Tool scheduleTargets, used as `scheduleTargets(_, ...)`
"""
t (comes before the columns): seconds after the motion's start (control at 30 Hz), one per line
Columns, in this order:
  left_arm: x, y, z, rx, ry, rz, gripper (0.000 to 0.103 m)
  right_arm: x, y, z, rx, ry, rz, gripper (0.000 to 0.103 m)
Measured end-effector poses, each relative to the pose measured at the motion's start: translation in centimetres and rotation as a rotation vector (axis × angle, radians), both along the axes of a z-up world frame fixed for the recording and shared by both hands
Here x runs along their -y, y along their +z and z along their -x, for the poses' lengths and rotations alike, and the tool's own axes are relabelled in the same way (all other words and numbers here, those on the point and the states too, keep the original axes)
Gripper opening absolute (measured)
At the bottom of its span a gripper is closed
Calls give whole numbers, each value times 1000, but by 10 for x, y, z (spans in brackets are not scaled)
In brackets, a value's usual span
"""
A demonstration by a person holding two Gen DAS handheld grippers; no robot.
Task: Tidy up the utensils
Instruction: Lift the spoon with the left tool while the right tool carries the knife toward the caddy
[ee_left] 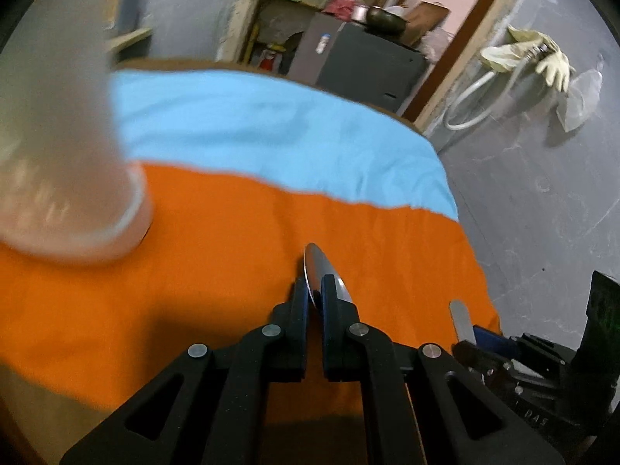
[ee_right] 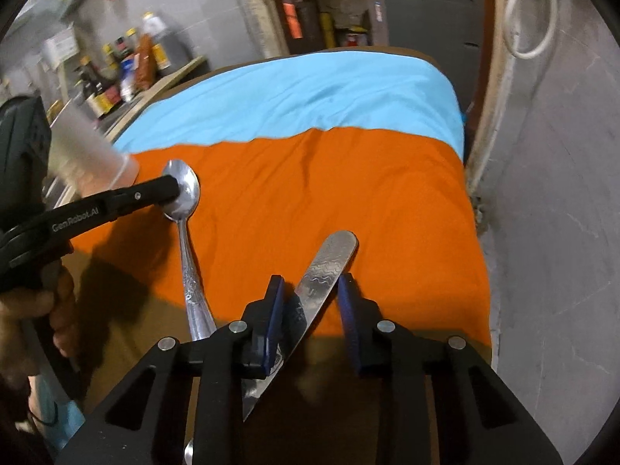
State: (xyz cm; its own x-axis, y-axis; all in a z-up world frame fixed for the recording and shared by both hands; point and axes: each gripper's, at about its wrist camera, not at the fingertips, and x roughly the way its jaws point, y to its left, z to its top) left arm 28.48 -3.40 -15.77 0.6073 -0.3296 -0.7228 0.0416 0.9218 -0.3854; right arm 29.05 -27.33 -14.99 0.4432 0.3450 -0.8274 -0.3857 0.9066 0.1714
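Over the orange cloth (ee_right: 348,178), left tongs (ee_left: 314,290) pinch spoon (ee_right: 182,193) — right tongs (ee_right: 310,290) seemingly loose around knife (ee_right: 321,267).

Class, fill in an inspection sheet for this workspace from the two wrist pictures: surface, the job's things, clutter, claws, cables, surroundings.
Surface: table under an orange cloth and a blue cloth.
Job's things: spoon; knife; frosted cup standing on the orange cloth.
Clutter: nothing seen on the cloths.
Claws: left claw shut on the spoon's bowl; right claw around the knife, with a gap at one pad.
Cables: white hose on the wall.
Surroundings: bottles on a shelf, grey cabinet, gloves hanging on the wall.
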Motion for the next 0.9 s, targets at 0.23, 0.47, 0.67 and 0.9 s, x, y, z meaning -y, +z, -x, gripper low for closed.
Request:
scheduleTargets(0.23, -24, 10, 38, -20, 54, -37, 4, -13, 4, 20, 9, 84, 9, 20)
scheduleTargets(0.47, -54, 14, 68, -47, 107, -61, 4, -39, 8, 32, 84, 135, 150, 8)
scheduleTargets(0.67, -67, 11, 78, -65, 139, -37, 4, -65, 8, 47, 163, 206, 299, 9)
scheduleTargets(0.9, -79, 9, 78, -76, 75, -7, 4, -45, 13, 31, 17, 113, 85, 34)
